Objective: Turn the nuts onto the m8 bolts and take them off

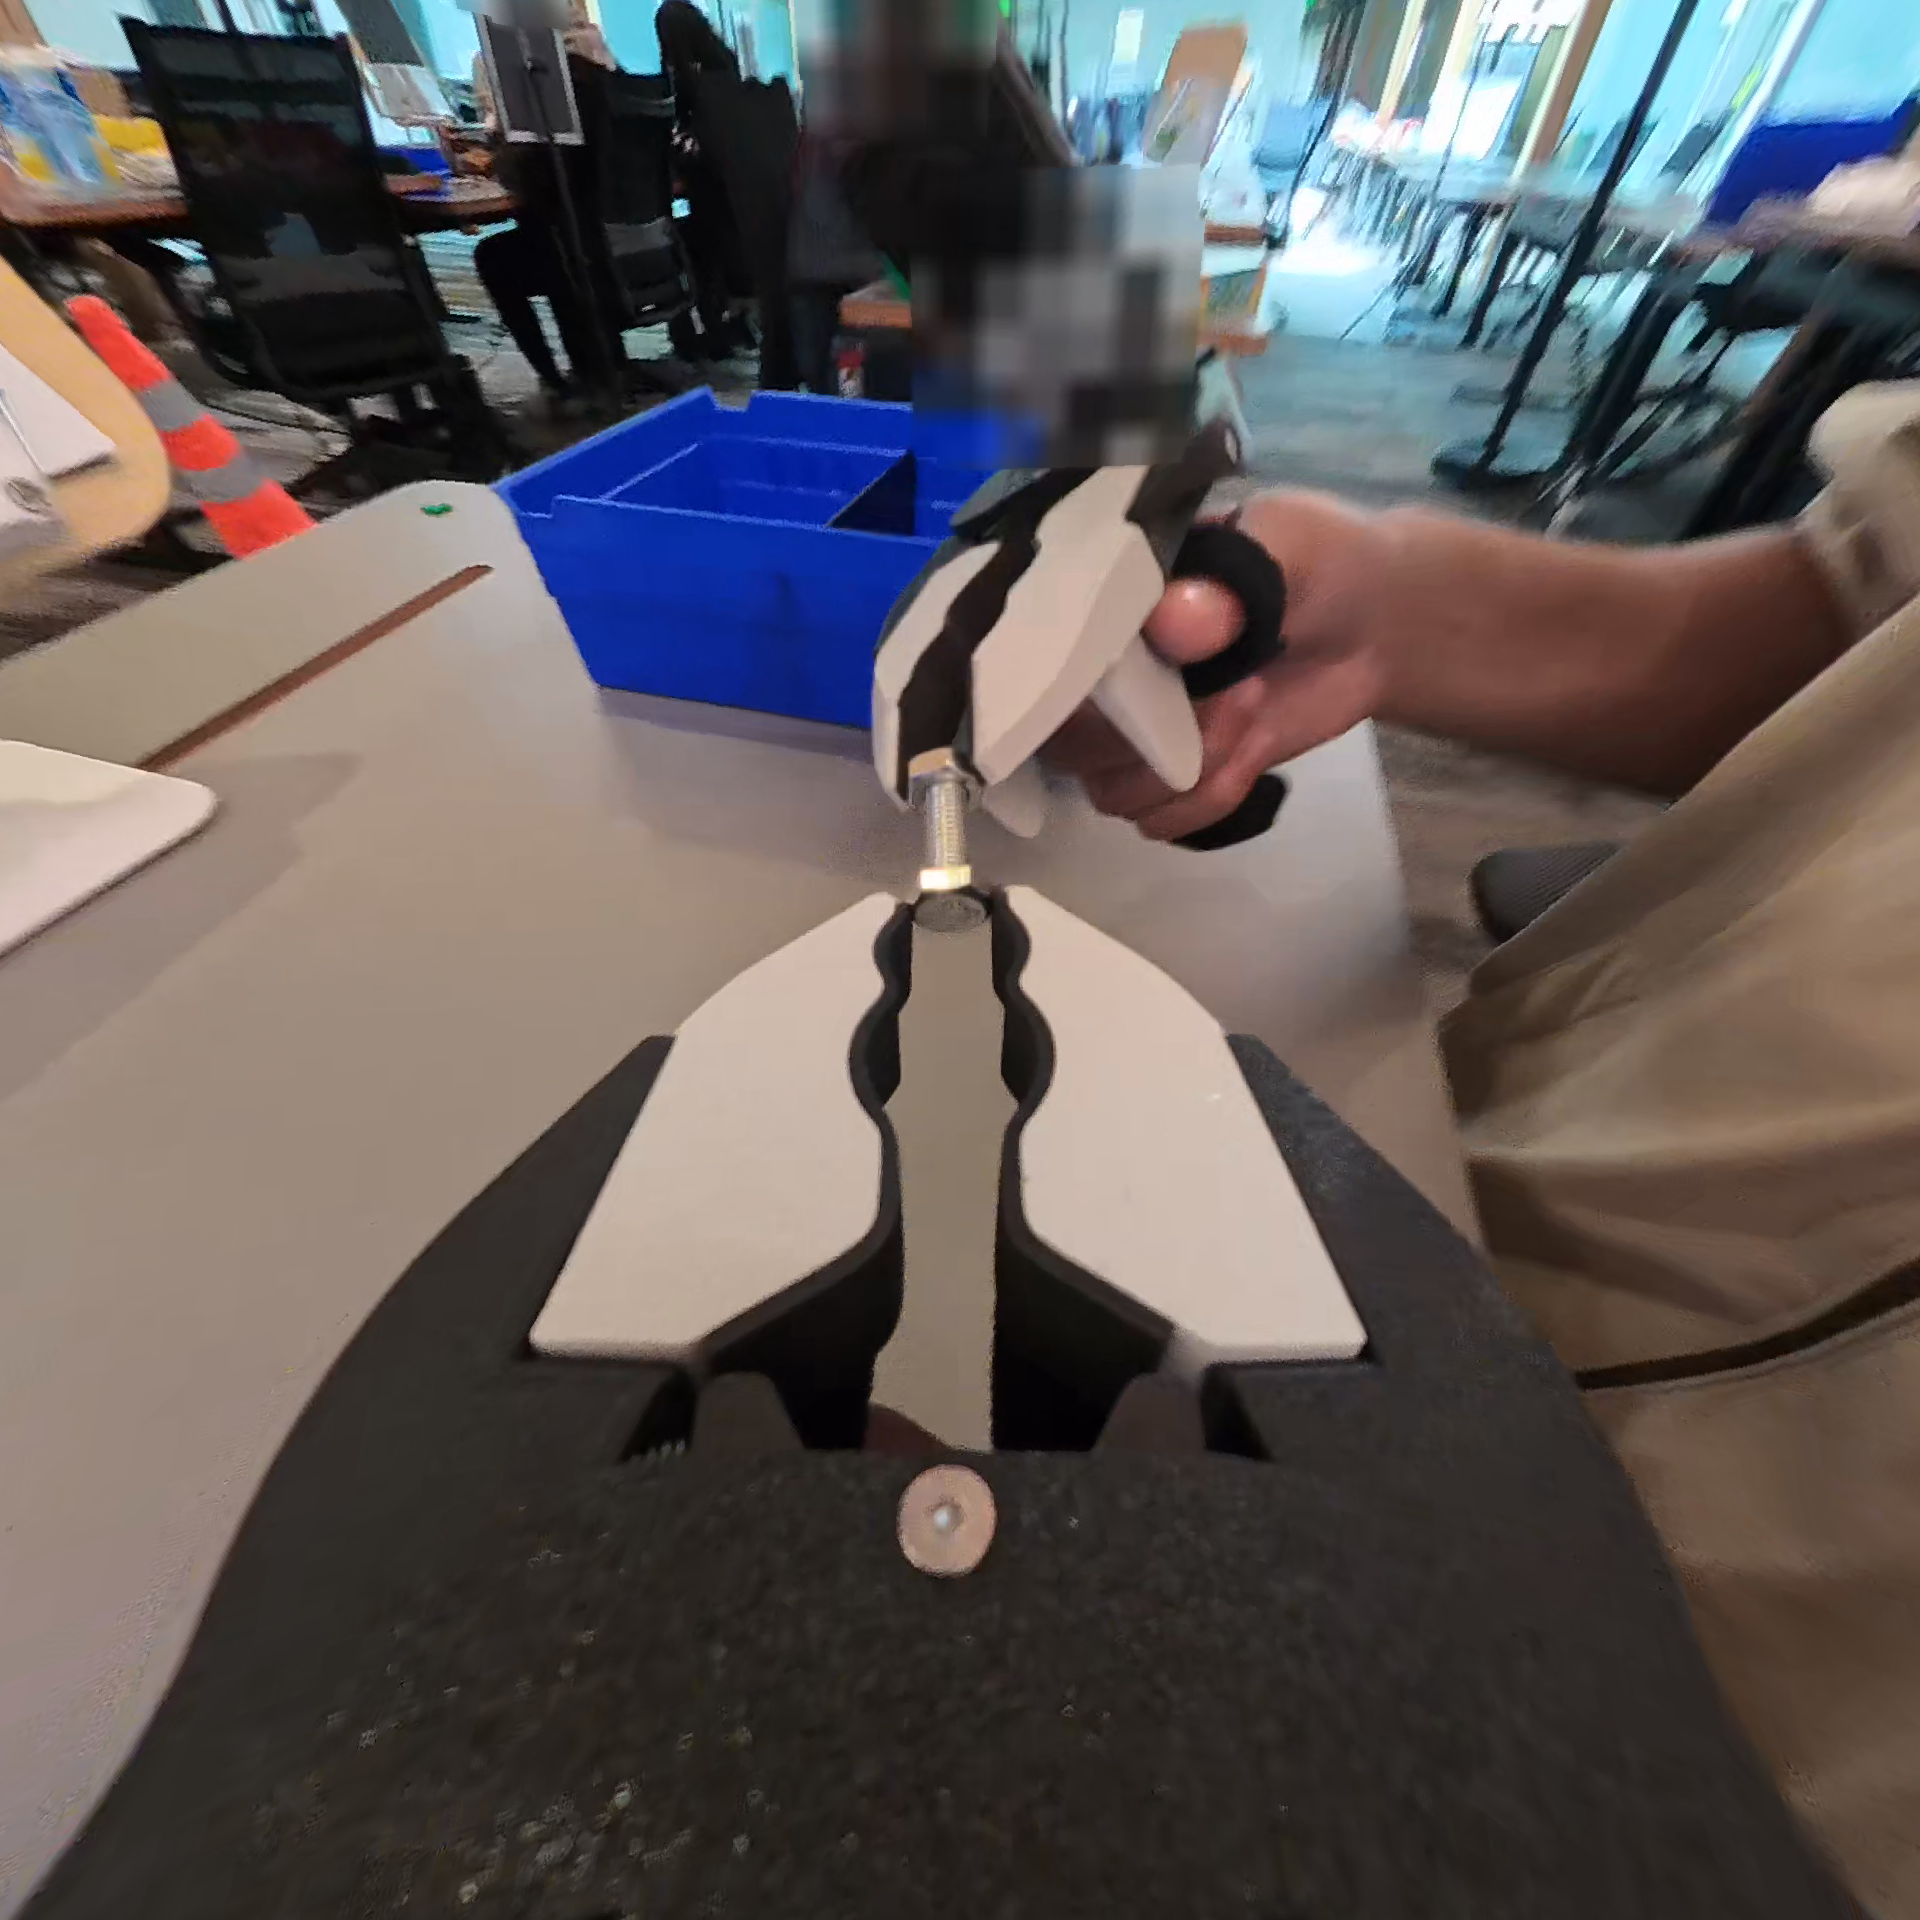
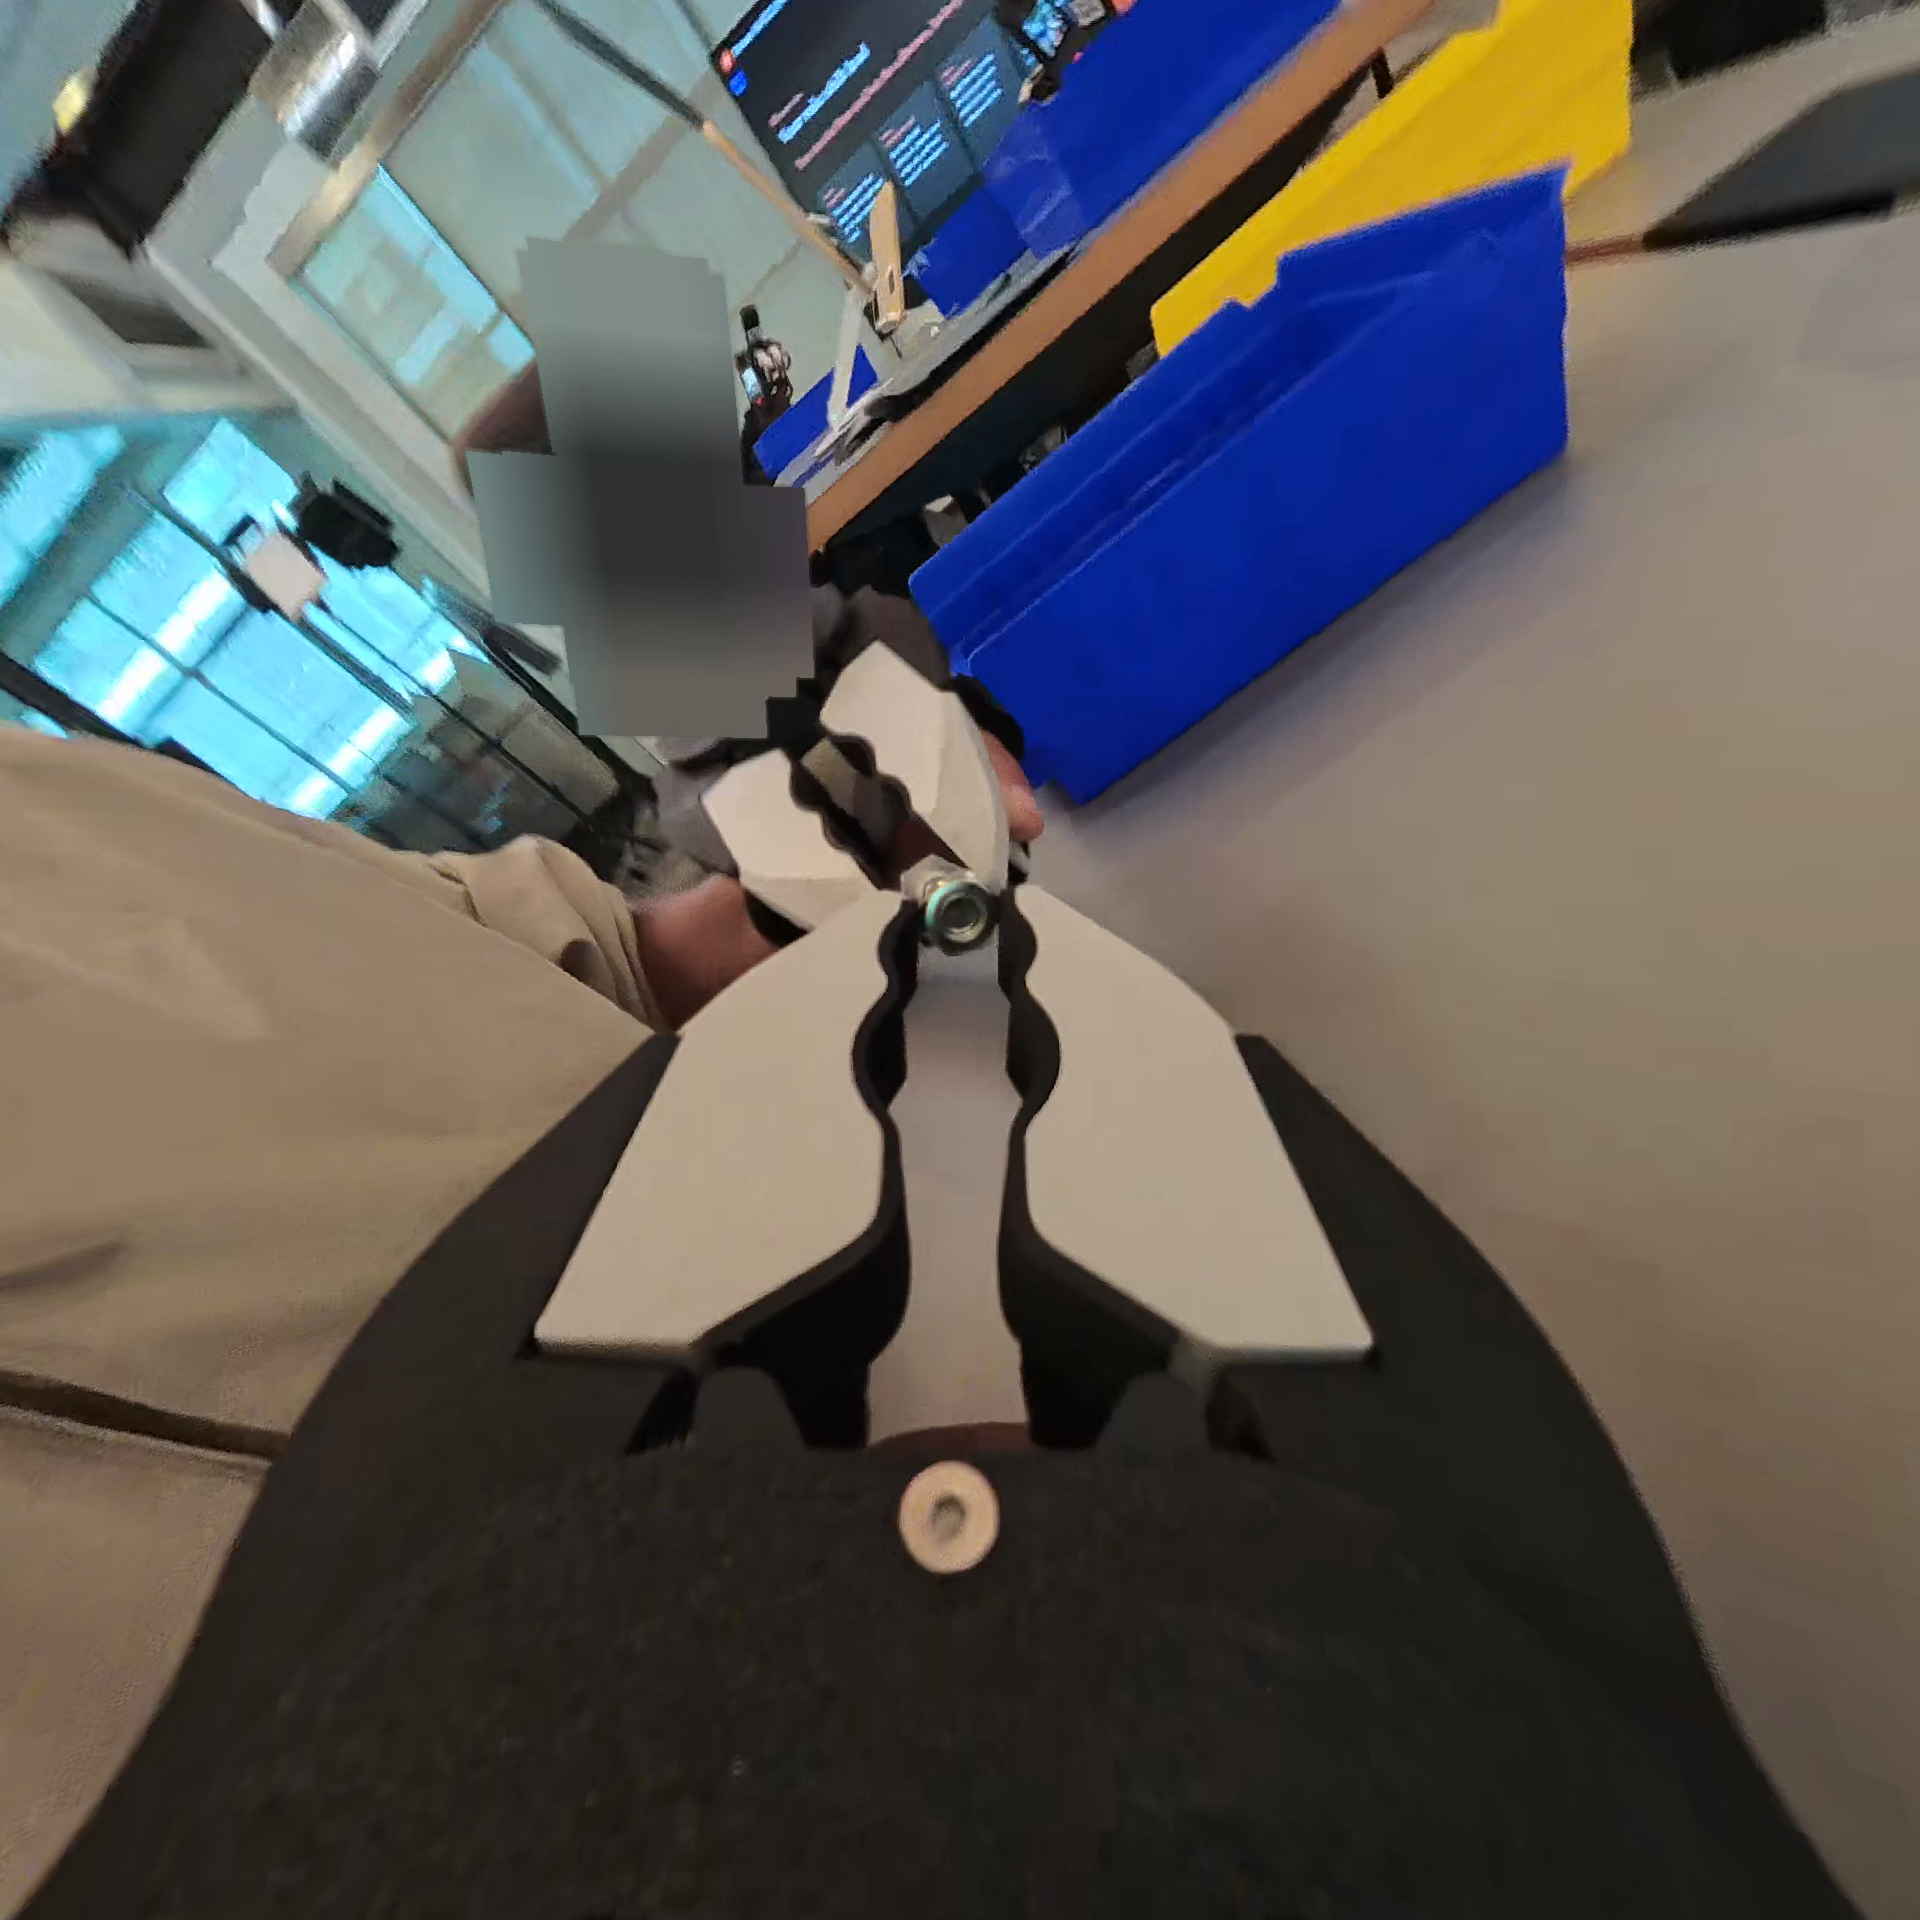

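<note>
The left gripper [image 1: 951, 914] is nearly closed, its fingertips clamped on the hexagonal head of the bolt [image 1: 943, 831]; a wavy gap remains between the fingers behind the tips. The bolt stands roughly upright above the grey worktop [image 1: 520, 935], with its threaded shank rising from the left gripper's tips. A nut [image 1: 945, 879] sits on the shank just above the head, touching or nearly touching it. At the upper end of the shank, the right gripper [image 1: 940, 769] comes down at a slant from the right, and its fingertips are pressed together on a second nut [image 1: 938, 767] at the bolt's end. In the right wrist view, the right gripper [image 2: 956, 912] shows the same narrow setting, with that nut [image 2: 958, 910] seen end-on between its tips and the left gripper [image 2: 894, 831] immediately beyond. A person's hand [image 1: 1278, 665] holds the right gripper by its black handle. A beige garment [image 1: 1714, 1039] fills the right side of the left wrist view. Farther back on the worktop stands a blue bin [image 1: 727, 582] with internal dividers, well apart from the bolt. A yellow bin [image 2: 1455, 135] lies behind it in the right wrist view. Beyond the worktop, an orange cone [image 1: 187, 416] and black office chairs [image 1: 291, 239] are visible.
</note>
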`<state>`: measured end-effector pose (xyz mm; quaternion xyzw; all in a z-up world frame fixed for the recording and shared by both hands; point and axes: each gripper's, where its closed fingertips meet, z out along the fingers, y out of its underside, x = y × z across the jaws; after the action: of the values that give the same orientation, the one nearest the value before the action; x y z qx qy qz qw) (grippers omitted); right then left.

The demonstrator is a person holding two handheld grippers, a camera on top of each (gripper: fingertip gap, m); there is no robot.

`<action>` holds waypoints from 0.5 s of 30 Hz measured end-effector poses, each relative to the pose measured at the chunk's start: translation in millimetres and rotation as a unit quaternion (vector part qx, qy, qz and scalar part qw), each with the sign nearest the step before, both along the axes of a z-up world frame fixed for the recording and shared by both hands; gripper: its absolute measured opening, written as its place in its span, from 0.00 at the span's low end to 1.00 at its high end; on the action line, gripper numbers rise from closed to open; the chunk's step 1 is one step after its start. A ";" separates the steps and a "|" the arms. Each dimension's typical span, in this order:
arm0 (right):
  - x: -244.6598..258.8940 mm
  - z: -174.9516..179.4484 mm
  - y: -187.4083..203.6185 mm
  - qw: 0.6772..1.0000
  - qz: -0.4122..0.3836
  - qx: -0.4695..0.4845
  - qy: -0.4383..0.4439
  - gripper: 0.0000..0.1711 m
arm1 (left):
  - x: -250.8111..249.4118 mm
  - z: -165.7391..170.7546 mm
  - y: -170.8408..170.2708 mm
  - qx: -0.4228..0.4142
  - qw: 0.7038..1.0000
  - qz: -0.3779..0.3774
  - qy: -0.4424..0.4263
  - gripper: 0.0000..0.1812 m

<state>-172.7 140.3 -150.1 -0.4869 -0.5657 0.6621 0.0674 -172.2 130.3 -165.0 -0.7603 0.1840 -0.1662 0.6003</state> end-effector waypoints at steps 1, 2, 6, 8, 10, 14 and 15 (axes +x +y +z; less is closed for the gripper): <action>-0.3 3.5 -0.3 1.000 0.006 0.022 0.018 0.08 | 0.1 2.7 -0.2 -0.005 0.999 -0.011 -0.030 0.08; 0.2 7.7 -1.4 0.998 0.015 0.045 0.041 0.08 | 1.9 5.2 -1.6 -0.011 0.998 -0.029 -0.061 0.08; 4.0 21.8 -6.9 0.979 0.048 0.149 0.129 0.08 | 6.4 19.7 -7.9 -0.020 0.980 -0.092 -0.177 0.08; 6.4 28.1 -9.6 0.967 0.065 0.182 0.164 0.08 | 10.0 24.9 -11.3 -0.030 0.965 -0.128 -0.226 0.08; 9.1 32.6 -12.0 0.953 0.078 0.213 0.199 0.08 | 12.3 29.4 -13.9 -0.039 0.950 -0.156 -0.269 0.08; 15.1 36.8 -18.2 0.918 0.101 0.282 0.261 0.08 | 19.2 32.9 -21.9 -0.066 0.911 -0.221 -0.343 0.08; 15.9 37.8 -19.1 0.904 0.100 0.306 0.281 0.08 | 20.1 33.6 -23.0 -0.070 0.900 -0.233 -0.362 0.08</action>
<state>-156.8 121.2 -112.2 -0.1766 -0.7438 0.5692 0.3027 -152.1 107.2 -131.3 -0.6233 0.1136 -0.5773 0.5150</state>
